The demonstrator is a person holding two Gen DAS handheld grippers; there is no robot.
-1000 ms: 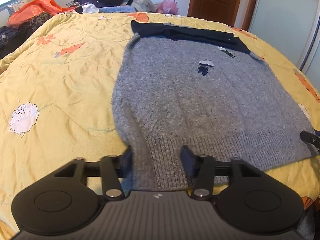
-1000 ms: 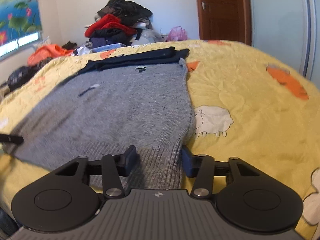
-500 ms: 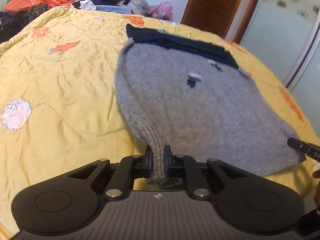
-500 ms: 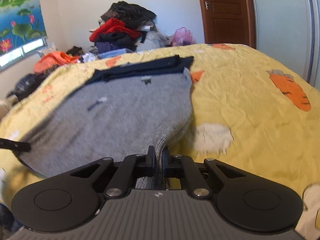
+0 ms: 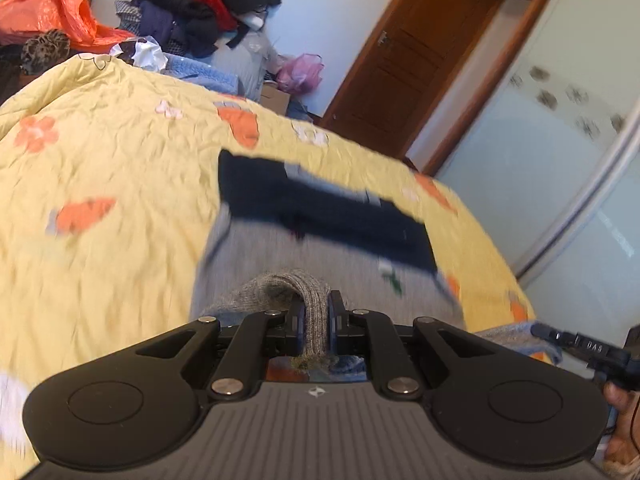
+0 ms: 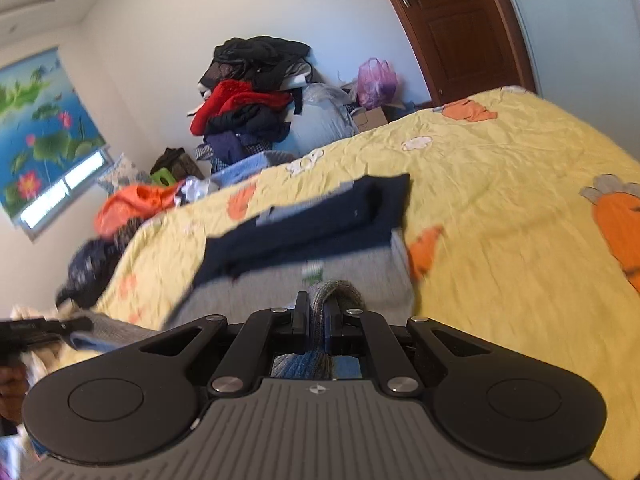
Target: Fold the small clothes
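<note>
straight ahead of both grippers, the grey sweater runs away across the yellow quilt toward its far end, where the folded navy part lies crosswise. the left gripper is clamped on the ribbed hem at one corner, jaws drawn narrow around the knit, and the right gripper pinches the other hem corner the same way. both corners are lifted clear of the bed, so the near part of the sweater hangs and curls back under the jaws while the rest lies flat beyond them

the sweater's long axis points forward from each gripper, hem nearest and navy end farthest, so the fold i expect is a carry forward, laying the hem over toward the navy band. neither gripper is nearer: each holds its own corner, with the hem's width between them, and each shows at the edge of the other's view, the right one off to the left gripper's right, the left one off to the right gripper's left

beyond the far edge of the bed sits a pile of clothes, with an orange bag and a wooden door further off. nothing lies on the quilt in the path ahead; the blur makes small detail on the knit hard to read
</note>
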